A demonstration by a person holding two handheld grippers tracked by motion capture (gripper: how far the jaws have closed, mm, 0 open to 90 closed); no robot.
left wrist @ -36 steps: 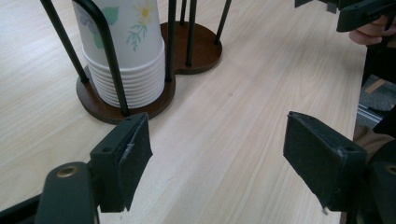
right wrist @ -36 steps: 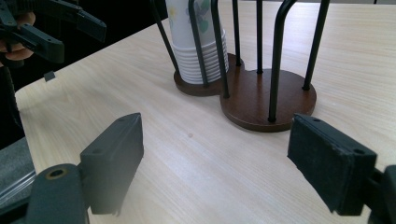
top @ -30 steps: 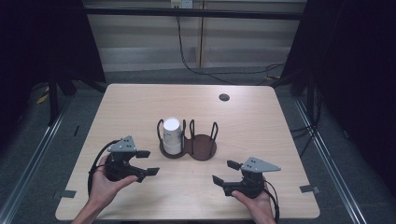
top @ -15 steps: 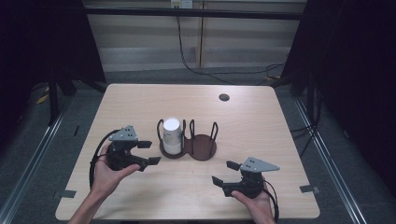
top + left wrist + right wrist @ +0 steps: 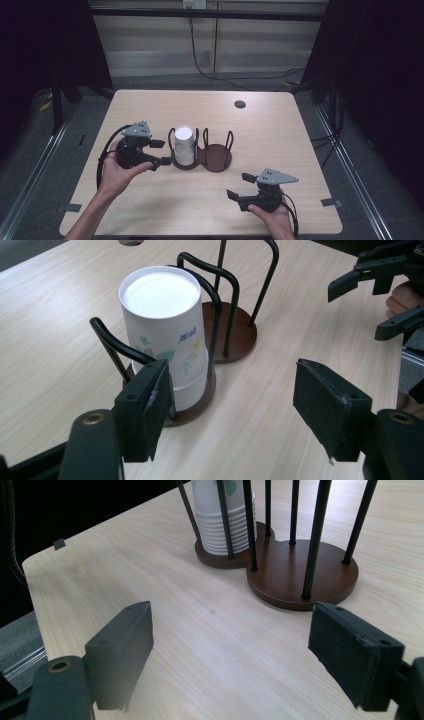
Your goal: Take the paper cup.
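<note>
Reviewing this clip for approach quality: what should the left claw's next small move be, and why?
Probably ease the left claw forward so its jaws straddle the cup stack. Its jaws have just been closing, with nothing between them, and the stack sits in the wire holder just ahead, off to one side. The right claw rests open, apart.

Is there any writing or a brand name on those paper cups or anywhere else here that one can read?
Cups: a small blue print beside the flower pattern, too blurred to read.
Rack: no text.
Table: no text; the small dark disc near its far edge bears no mark that can be read.
Nothing else here bears legible words, numbers or signs.
</note>
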